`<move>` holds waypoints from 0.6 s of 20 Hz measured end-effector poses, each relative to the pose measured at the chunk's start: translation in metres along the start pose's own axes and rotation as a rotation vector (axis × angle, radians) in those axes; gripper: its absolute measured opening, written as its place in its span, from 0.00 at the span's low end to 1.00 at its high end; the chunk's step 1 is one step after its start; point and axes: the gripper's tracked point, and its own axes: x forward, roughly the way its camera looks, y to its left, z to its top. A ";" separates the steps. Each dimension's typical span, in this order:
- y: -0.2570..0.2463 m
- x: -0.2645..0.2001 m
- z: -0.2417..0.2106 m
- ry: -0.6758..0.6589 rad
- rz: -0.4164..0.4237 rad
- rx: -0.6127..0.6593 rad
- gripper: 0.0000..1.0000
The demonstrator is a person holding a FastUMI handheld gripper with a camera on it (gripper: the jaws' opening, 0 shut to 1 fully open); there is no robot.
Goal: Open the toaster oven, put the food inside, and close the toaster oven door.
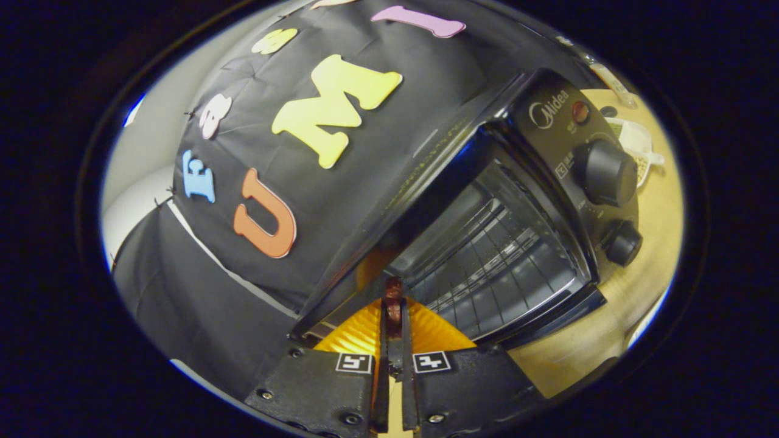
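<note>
glossy black toaster oven (pixel 548 121), matt wooden table (pixel 639 292)

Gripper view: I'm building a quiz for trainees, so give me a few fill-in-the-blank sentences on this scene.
1. The toaster oven's door is ____.
2. The gripper's fingers are closed on the rim of an ____ plate.
3. Inside the oven sits a wire ____.
4. The oven's control panel has ____ black knobs.

Missing words: open; orange; rack; two

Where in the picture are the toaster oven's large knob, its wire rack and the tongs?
large knob (pixel 605 173): gripper view, front face.
wire rack (pixel 487 267): gripper view, middle bars.
tongs (pixel 394 313): gripper view, between the tips, shut on an orange plate's rim.
</note>
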 end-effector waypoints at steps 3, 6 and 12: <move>-0.016 0.005 0.001 -0.021 -0.059 -0.023 0.11; -0.028 0.007 0.000 -0.028 -0.137 -0.096 0.13; -0.044 -0.012 0.017 -0.136 -0.317 -0.430 0.34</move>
